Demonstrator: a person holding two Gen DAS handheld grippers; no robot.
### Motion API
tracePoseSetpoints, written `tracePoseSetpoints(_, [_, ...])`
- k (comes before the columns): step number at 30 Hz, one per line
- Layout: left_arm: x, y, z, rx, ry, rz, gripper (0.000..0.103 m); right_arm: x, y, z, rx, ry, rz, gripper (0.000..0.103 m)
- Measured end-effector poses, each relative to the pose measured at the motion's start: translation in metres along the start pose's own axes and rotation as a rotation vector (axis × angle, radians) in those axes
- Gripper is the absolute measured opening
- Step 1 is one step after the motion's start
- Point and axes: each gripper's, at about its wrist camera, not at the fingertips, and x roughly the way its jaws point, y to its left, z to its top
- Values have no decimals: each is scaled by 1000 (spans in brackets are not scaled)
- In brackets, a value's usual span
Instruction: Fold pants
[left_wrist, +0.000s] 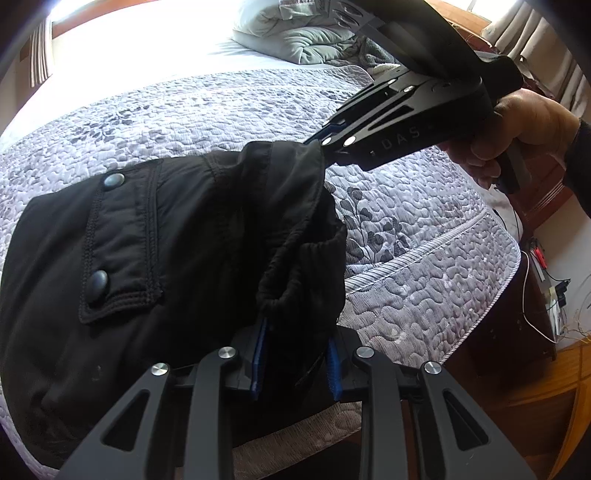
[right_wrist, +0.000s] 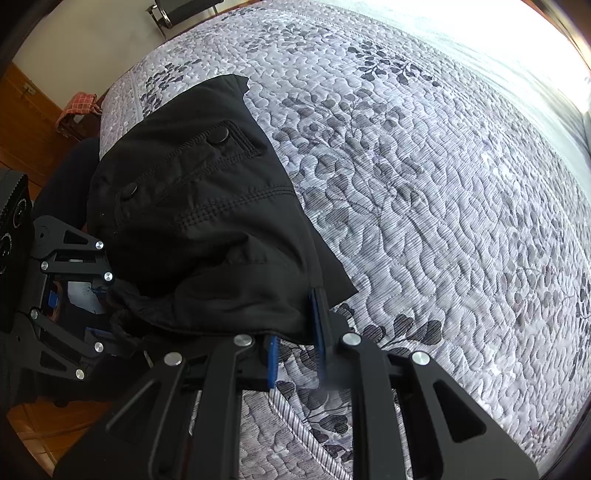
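Observation:
Black pants (left_wrist: 155, 251) with a snap-flap pocket lie bunched near the bed's edge; they also show in the right wrist view (right_wrist: 207, 206). My left gripper (left_wrist: 295, 354) has its blue pads around the gathered waistband, shut on it. My right gripper (right_wrist: 297, 350) holds a fold of the pants' edge between its blue pads. In the left wrist view the right gripper (left_wrist: 325, 142) pinches the far corner of the fabric. In the right wrist view the left gripper (right_wrist: 107, 306) sits at the left, against the waistband.
The grey floral quilt (right_wrist: 424, 184) covers the bed (left_wrist: 221, 110). A folded duvet and pillows (left_wrist: 295, 37) lie at the head. Wooden furniture and cables (left_wrist: 546, 295) stand right of the bed. A chair with red cloth (right_wrist: 77, 110) stands beyond the bed corner.

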Motion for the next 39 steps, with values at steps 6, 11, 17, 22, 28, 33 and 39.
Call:
tracePoseSetpoints(6, [7, -1, -2, 17, 10, 19, 27, 3, -2, -5, 11, -21, 6, 15])
tracePoseSetpoints(11, [7, -3, -3, 28, 15, 33, 29, -4, -3, -11, 46, -41, -17, 26])
tracePoseSetpoints(17, [-15, 1, -8, 17, -18, -63, 45, -25, -41, -50, 380, -78, -31, 53])
tracePoseSetpoints(22, [-67, 23, -18, -6, -144, -121, 65, -42, -66, -111, 790, -392, 301, 67])
tracePoseSetpoints(28, [-94, 74, -23, -69, -202, -37, 67, 19, -53, -109, 906, -487, 547, 81])
tracePoseSetpoints(33, [-89, 130, -28, -162, -192, 80, 67, 23, -38, -65, 777, -565, 593, 22])
tracePoseSetpoints(39, [-81, 174, -46, -241, -171, 161, 67, 51, -48, -59, 809, -562, 593, 16])
